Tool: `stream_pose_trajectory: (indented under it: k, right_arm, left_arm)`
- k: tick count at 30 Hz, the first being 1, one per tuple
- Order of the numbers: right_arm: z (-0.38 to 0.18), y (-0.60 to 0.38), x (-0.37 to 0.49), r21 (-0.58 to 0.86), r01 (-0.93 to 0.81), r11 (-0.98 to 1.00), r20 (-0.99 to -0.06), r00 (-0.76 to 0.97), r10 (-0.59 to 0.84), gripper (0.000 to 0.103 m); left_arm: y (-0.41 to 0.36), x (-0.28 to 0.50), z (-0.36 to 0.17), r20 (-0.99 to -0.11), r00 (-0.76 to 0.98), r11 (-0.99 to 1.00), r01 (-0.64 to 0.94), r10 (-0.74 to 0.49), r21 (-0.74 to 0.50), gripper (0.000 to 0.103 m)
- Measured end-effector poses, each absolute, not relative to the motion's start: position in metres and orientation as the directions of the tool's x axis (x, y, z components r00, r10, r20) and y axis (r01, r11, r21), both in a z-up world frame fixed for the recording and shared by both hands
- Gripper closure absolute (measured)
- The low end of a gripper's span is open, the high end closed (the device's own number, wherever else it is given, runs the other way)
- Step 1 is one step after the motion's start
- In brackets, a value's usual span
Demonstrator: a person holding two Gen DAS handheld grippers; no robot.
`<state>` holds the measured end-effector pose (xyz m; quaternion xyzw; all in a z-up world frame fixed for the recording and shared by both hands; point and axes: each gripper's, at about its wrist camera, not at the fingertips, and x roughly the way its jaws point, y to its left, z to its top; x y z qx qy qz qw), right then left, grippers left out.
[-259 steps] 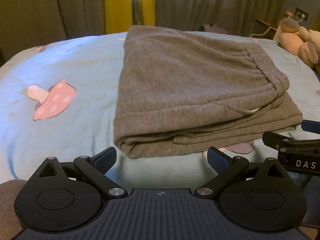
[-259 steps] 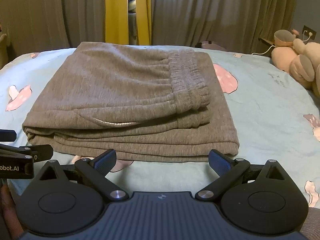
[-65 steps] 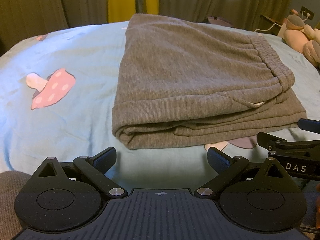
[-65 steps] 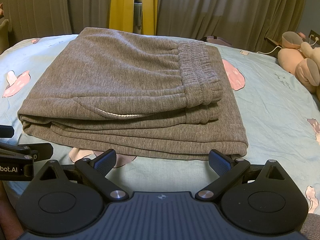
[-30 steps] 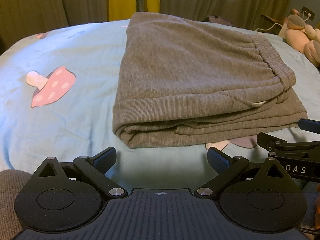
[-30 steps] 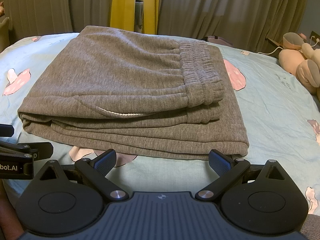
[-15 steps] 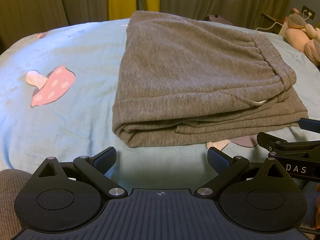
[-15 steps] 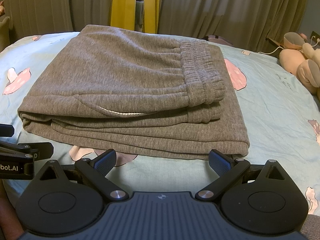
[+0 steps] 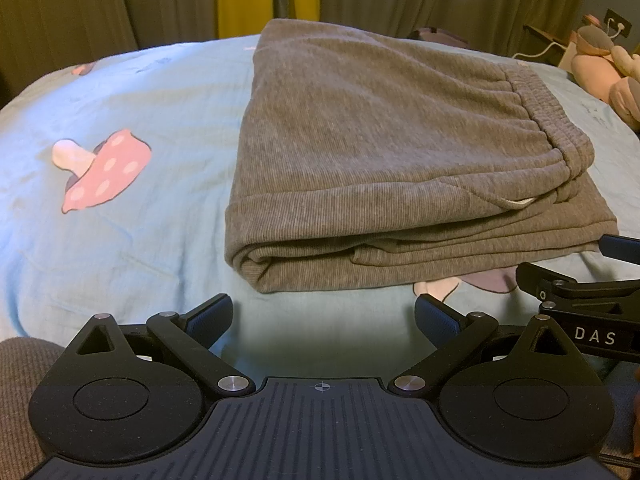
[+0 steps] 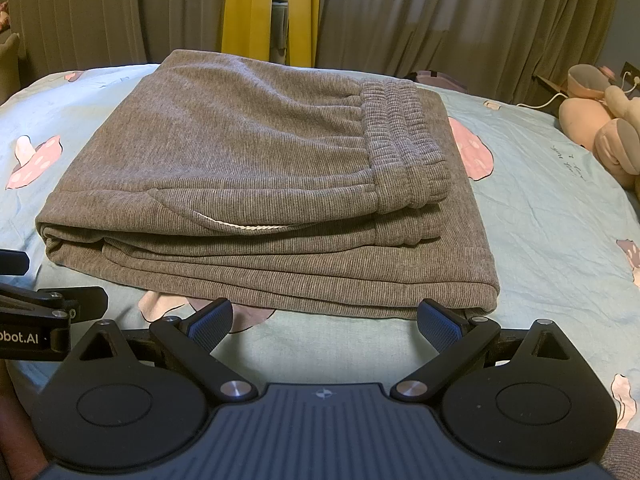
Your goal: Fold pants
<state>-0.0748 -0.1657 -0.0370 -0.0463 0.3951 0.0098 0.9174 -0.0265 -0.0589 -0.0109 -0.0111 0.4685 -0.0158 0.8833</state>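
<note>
Grey-green curtains point(image 10: 440, 20) with a yellow strip point(image 10: 244, 8) hung behind a bed covered by a pale blue sheet point(image 9: 132, 232) printed with pink mushrooms point(image 9: 100, 170).

Both tools hovered low at the near edge of the bed. The left gripper point(image 9: 323, 316) had its blue-padded fingers point(image 9: 210, 314) spread wide with nothing between them, tips clear of the cloth and just short of the fold's near corner. The right gripper point(image 10: 326, 320) was likewise spread and empty; its fingers point(image 10: 440, 324) sat just beside the near hem, and whether the right tip brushed the fabric could not be told from this angle. Each tool showed in the other's view, the right at 3 o'clock of the left camera, the left at 9 o'clock of the right camera.

Outward at 12 o'clock lay the pants point(image 10: 248, 168), grey ribbed knit, folded into a thick rectangular stack flat on the sheet. The elastic waistband point(image 10: 404, 144) lay on top toward 1 o'clock, and a pale pocket edge point(image 10: 244, 226) showed on the near face. Farther off at 2 o'clock, a pink plush toy point(image 10: 600, 132) rested at the bed's edge.
</note>
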Motion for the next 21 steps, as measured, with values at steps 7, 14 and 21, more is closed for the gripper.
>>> stream_pose_trajectory:
  k: [7, 14, 21]
  right_arm:
    - [-0.0370, -0.1656, -0.0747, -0.078, -0.055, 0.995, -0.726, 0.687, -0.019, 0.004]
    - [-0.0371, -0.1653, -0.0745, -0.079, -0.055, 0.995, -0.726, 0.688, -0.020, 0.004]
    - [-0.0372, -0.1656, -0.0758, -0.080, -0.055, 0.995, -0.726, 0.687, -0.020, 0.004]
  left_arm:
    - [-0.0587, -0.0259, -0.0116, -0.829, 0.558, 0.999, 0.016, -0.038, -0.035, 0.002]
    - [-0.0573, -0.0303, -0.0098, -0.809, 0.586, 0.999, 0.012, -0.044, -0.045, 0.002]
    - [-0.0504, -0.0293, -0.0083, -0.806, 0.591, 0.998, -0.025, -0.038, -0.065, 0.002]
